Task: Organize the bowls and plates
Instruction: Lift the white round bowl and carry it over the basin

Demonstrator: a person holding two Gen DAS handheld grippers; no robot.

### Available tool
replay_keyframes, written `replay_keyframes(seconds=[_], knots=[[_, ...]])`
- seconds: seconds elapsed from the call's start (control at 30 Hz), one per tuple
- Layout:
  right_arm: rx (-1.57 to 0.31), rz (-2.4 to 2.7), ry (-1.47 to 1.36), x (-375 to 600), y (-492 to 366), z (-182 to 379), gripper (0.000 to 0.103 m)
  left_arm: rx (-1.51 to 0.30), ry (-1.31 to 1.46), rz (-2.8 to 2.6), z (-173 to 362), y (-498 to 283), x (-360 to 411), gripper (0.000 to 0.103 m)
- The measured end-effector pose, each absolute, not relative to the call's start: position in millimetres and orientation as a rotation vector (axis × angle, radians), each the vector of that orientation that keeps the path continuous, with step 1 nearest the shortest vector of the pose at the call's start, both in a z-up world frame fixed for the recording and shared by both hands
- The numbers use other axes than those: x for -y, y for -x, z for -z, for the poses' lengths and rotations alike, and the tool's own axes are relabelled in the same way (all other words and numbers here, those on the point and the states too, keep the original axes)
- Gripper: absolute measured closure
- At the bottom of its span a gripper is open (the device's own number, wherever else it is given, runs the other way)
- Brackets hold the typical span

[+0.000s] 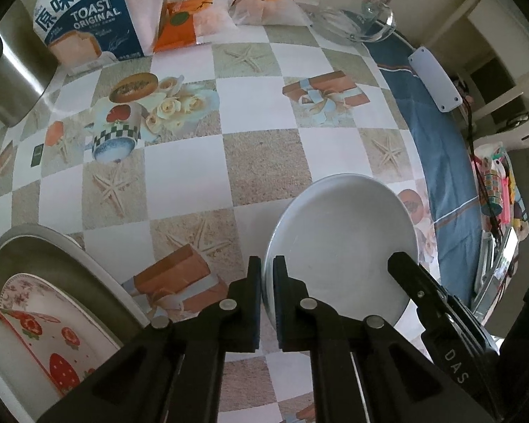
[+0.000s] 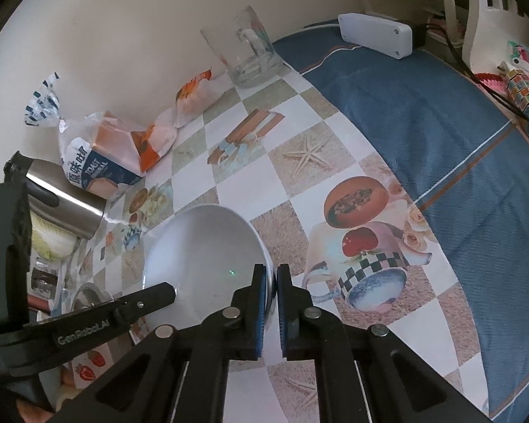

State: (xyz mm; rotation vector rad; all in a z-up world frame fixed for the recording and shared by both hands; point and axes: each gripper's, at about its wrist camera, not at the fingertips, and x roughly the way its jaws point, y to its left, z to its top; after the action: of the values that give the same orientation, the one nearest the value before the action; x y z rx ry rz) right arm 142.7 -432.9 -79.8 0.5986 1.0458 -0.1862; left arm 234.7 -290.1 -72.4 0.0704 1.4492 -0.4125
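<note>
A plain white plate [image 1: 342, 243] is held tilted above the checkered tablecloth [image 1: 264, 162]. My left gripper [image 1: 268, 264] is shut on its left rim. My right gripper [image 2: 271, 275] is shut on its opposite rim; the plate shows in the right wrist view [image 2: 204, 250]. The right gripper's finger [image 1: 405, 268] shows at the plate's right edge in the left wrist view. A stack sits at lower left: a grey plate [image 1: 53, 264], a floral plate [image 1: 28, 292] and a strawberry-patterned bowl [image 1: 46, 345].
A toast bag [image 1: 84, 17], orange snack packets [image 1: 194, 17] and a glass mug [image 1: 363, 17] stand along the far wall. A steel pot [image 1: 10, 81] is at the left. A blue cloth [image 2: 423, 123] with a white box [image 2: 377, 35] lies on the right.
</note>
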Motion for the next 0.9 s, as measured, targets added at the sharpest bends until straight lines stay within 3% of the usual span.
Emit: replay_keyframes(seconds=[0.57,0.9], knots=[[-1.06,0.176,-0.581,426,-147,83,0.096,-1.415,-0.104,0.396,66,-235,292,0.097],[-0.986,0.185,-0.516,415,-140,38,0.096,-1.337,-0.104,0.414,23,-229,283,0.097]])
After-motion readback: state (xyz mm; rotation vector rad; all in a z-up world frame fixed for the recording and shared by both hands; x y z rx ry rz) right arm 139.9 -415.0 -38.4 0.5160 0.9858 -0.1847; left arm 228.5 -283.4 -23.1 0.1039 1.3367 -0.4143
